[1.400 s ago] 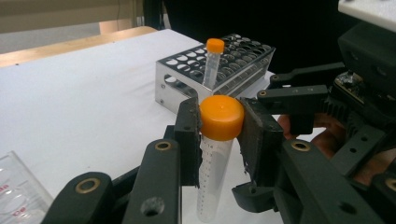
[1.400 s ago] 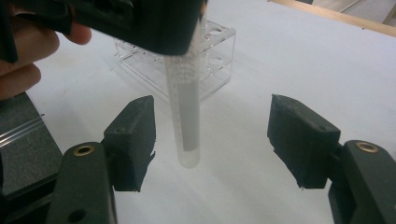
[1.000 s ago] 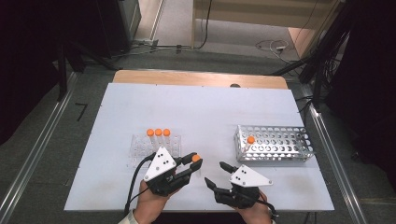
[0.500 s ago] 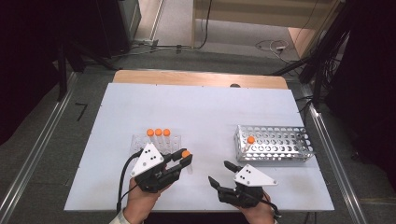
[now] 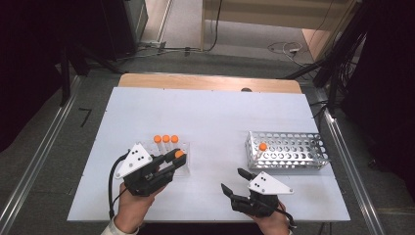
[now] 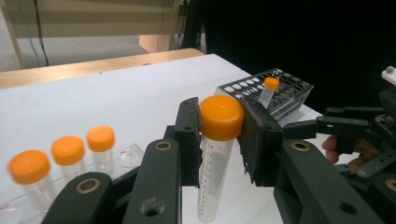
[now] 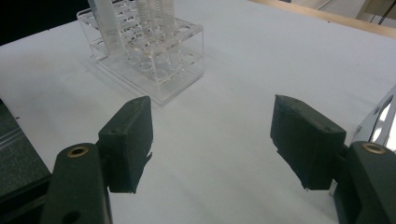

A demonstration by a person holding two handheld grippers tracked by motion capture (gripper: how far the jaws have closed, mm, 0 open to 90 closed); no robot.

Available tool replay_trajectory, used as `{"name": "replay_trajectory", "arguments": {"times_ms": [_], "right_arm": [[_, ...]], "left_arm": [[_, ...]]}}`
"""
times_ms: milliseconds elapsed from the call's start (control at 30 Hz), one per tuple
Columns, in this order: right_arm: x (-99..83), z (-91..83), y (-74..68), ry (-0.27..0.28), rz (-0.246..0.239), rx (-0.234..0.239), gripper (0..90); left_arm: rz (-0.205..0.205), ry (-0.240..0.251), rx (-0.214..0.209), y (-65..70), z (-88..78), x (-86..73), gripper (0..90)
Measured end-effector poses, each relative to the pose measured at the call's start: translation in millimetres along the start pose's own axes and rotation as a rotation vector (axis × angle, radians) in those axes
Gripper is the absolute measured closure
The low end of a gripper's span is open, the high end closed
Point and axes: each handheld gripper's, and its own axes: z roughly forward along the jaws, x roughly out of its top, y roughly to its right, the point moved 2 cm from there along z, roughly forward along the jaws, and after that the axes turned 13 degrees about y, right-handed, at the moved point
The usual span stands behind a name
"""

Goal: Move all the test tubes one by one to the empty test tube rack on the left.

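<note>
My left gripper [image 5: 174, 159] is shut on a clear tube with an orange cap [image 6: 221, 117], gripped just under the cap and hanging upright above the table. It hovers at the right end of a clear plastic rack [image 5: 184, 147] that holds three orange-capped tubes [image 5: 166, 139]. The same tubes [image 6: 67, 151] appear to the left in the left gripper view. My right gripper [image 5: 234, 180] stays low near the front edge, open, with nothing between its jaws [image 7: 212, 140]. A metal mesh rack [image 5: 293, 152] at the right holds one orange-capped tube [image 5: 263, 147].
The white tabletop [image 5: 210, 117] has a wooden strip along its far edge [image 5: 205, 82]. The clear rack [image 7: 154, 65] stands ahead and to the left in the right gripper view. The mesh rack's corner [image 7: 383, 116] sits at that view's right edge. Dark floor and cables surround the table.
My left gripper has carried the held tube leftward and slightly away from the person, up to the clear rack's right end. The right gripper has stayed put.
</note>
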Motion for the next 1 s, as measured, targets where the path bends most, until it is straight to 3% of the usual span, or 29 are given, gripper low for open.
{"name": "replay_trajectory", "arguments": {"times_ms": [600, 1000], "right_arm": [[-1.2, -0.7, 2.1, -0.006, 0.004, -0.005, 28.2], [-1.7, -0.7, 3.1, -0.01, 0.005, -0.009, 28.3]], "left_arm": [[-0.029, 0.014, 0.126, -38.7, -14.5, 7.1, 69.6], [-0.036, 0.027, 0.182, -53.9, -20.6, 9.8, 69.5]]}}
